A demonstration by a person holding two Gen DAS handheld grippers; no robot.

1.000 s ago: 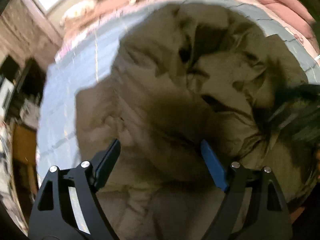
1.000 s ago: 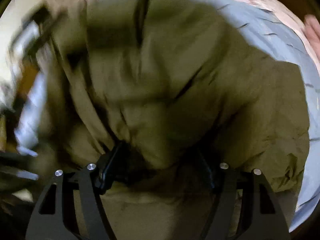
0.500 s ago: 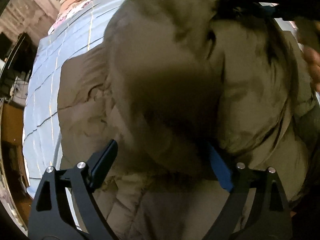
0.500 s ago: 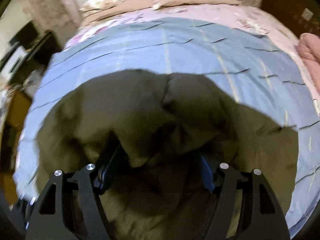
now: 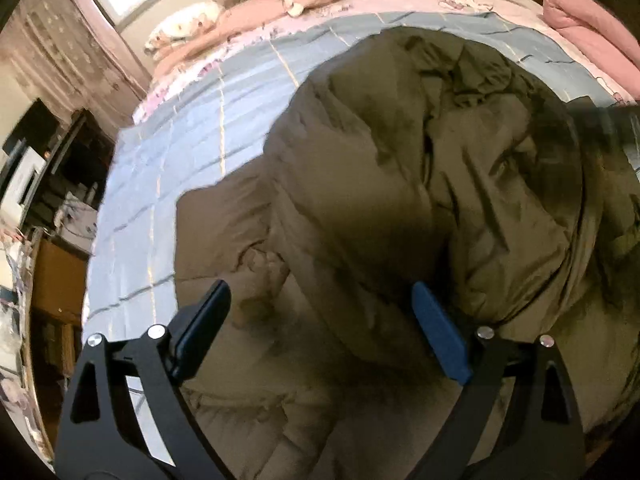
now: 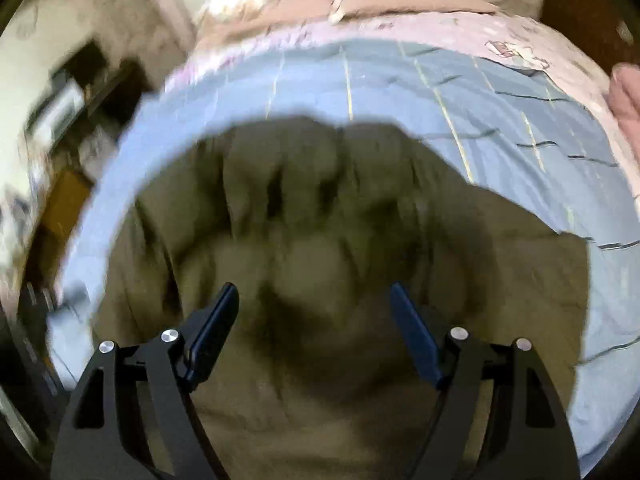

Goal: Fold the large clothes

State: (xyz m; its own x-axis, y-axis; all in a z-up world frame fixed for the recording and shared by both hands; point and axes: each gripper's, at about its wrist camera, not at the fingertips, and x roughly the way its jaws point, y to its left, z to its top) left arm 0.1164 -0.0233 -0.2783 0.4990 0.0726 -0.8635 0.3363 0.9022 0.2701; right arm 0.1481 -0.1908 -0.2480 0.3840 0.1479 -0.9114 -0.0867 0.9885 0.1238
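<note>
Olive padded coat (image 5: 400, 208) lay heaped on the blue quilt (image 5: 192, 152), looking soft, bulky, springy; best taken by hem or sleeve. Left gripper (image 5: 320, 312) and right gripper (image 6: 312, 312) were opening, clamping nothing.

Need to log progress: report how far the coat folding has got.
Done: part of the olive coat is already doubled over itself on the blue bedspread. In hand: nothing; the left gripper and right gripper are both opening, pinching no fabric. Left: it is bunched, so flatten and finish folding.
</note>
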